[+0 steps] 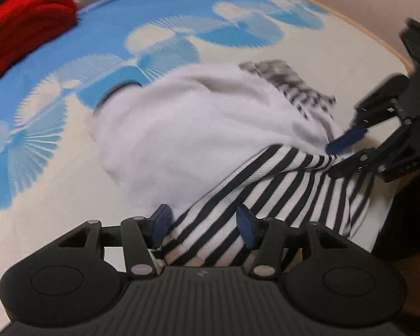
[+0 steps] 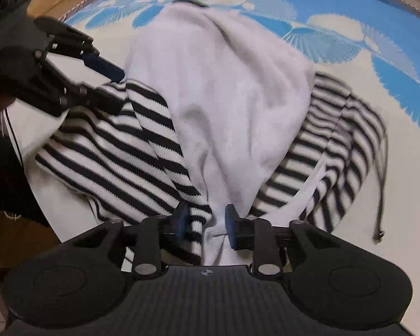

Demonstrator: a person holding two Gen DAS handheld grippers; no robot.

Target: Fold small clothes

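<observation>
A small white garment (image 1: 198, 128) with black-and-white striped sleeves (image 1: 268, 190) lies bunched on a blue-and-cream patterned cloth (image 1: 103, 22). My left gripper (image 1: 203, 222) stands open, with a striped sleeve lying loosely between its blue pads (image 1: 161, 221). In the right wrist view the same white garment (image 2: 218, 89) spreads ahead. My right gripper (image 2: 205, 222) is open, and a gathered fold of white and striped fabric sits between its pads (image 2: 229, 224). Each gripper shows in the other's view: the right gripper (image 1: 341, 154) at the garment's edge, the left gripper (image 2: 112, 86) by a striped sleeve (image 2: 120, 145).
A folded red garment (image 1: 28, 14) lies at the far left of the patterned cloth. A dark drawstring (image 2: 380, 196) trails off the right striped part. The round table's wooden rim (image 1: 378, 36) curves close behind the garment. A person's dark clothing (image 2: 2, 168) fills the left edge.
</observation>
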